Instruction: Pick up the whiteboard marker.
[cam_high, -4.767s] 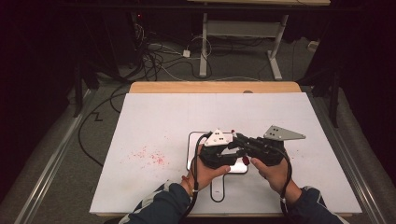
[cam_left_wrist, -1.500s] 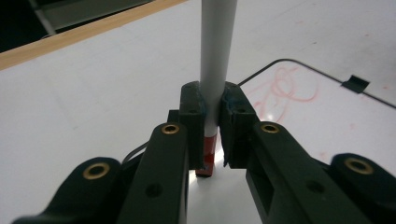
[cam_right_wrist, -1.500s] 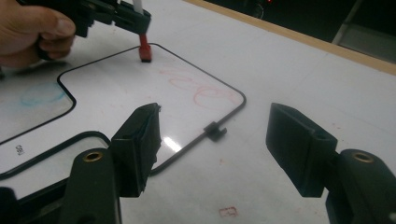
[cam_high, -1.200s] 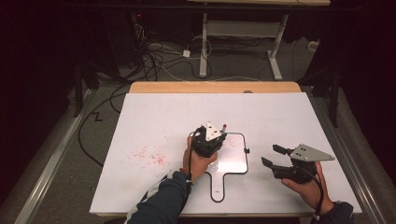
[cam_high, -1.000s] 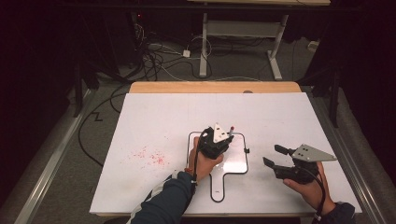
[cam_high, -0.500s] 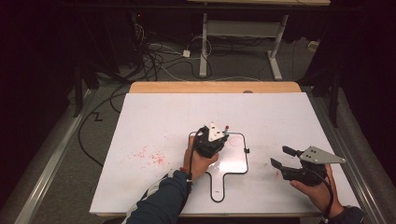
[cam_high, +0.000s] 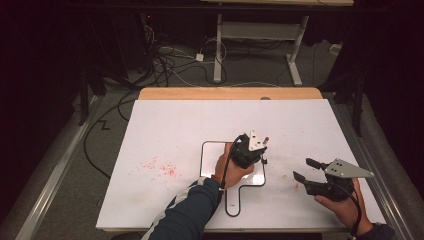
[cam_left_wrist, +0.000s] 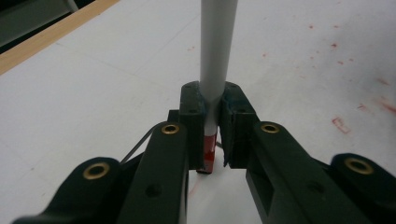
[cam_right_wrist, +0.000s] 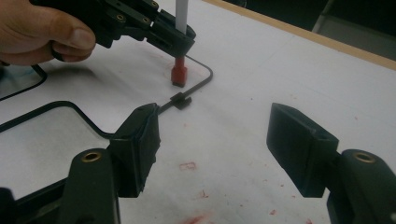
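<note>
Red-tipped and white-barrelled, the marker (cam_left_wrist: 212, 84) stands nearly upright, clamped between the jaws of the left gripper (cam_high: 248, 150), its tip at the white board (cam_high: 165, 130) near the middle, just inside the black outline's (cam_high: 202, 160) right side, seemingly poised to draw. Right gripper (cam_high: 312, 176) waits near the right edge, jaws wide apart and empty, probably keeping clear.

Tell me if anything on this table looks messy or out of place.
Yes. Red flecks and smears stain the white sheet, most thickly left of the black frame, with more near the right gripper. They look like marks from the red-tipped marker held by the left gripper.
</note>
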